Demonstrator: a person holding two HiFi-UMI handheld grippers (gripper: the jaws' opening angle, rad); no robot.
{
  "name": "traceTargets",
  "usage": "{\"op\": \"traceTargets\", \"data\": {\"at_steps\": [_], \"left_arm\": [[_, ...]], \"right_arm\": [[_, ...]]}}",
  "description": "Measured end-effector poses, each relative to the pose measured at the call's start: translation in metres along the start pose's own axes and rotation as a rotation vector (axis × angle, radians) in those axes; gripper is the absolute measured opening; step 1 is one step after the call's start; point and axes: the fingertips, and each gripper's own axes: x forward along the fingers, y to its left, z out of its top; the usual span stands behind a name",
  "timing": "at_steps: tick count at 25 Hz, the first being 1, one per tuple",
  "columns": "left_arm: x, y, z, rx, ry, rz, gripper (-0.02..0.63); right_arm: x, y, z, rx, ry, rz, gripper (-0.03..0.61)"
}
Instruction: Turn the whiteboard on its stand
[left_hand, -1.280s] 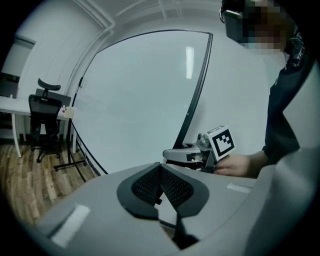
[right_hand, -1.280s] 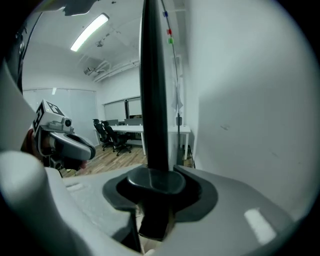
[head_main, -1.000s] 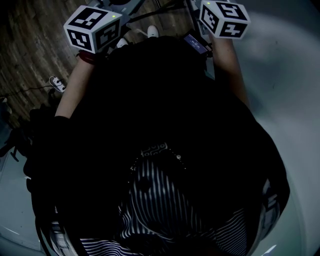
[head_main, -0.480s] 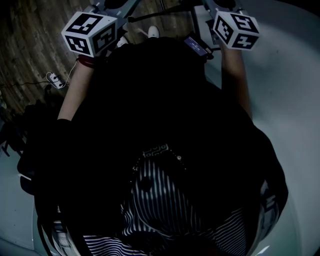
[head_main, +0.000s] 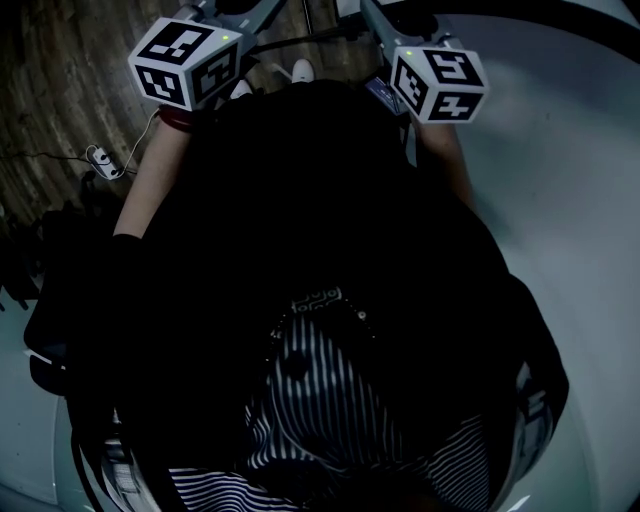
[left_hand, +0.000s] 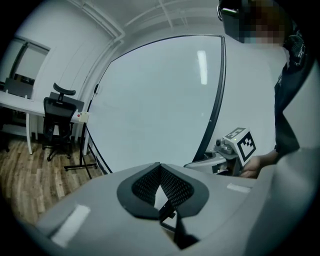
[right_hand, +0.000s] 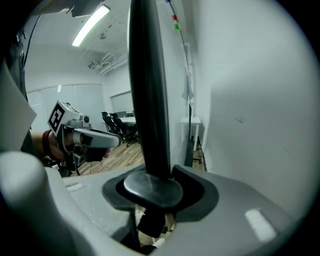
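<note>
The whiteboard (left_hand: 155, 100) is a large pale panel with a thin black frame (left_hand: 216, 100), and it fills the left gripper view. My left gripper (left_hand: 160, 167) points at its face with its mesh pads meeting and nothing between them. In the right gripper view the black frame (right_hand: 147, 90) runs upright between the jaws of my right gripper (right_hand: 150, 182). The pads touch the frame while the jaws are opening slightly. From above, only the marker cubes of the left gripper (head_main: 185, 62) and the right gripper (head_main: 438, 83) show, beside the pale board (head_main: 560, 200).
A black office chair (left_hand: 55, 117) and a white desk (left_hand: 15, 102) stand at the far left on the wood floor. A black stand leg (left_hand: 82, 162) rests there too. A power strip (head_main: 100, 160) lies on the floor. My dark clothing hides most of the head view.
The right gripper's cube swung out to the right, then came back left and nearer to my body. The left cube has hardly moved.
</note>
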Motion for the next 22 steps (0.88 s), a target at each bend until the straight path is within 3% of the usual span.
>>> {"op": "traceTargets", "data": {"at_steps": [12, 22], "left_arm": [[-0.013, 0.003, 0.000, -0.007, -0.008, 0.027, -0.002], [-0.016, -0.006, 0.012, 0.010, -0.011, 0.056, -0.002]], "right_arm": [[0.043, 0.028, 0.030, -0.004, -0.009, -0.003, 0.189], [0.056, 0.005, 0.058, -0.008, -0.037, -0.009, 0.191]]}}
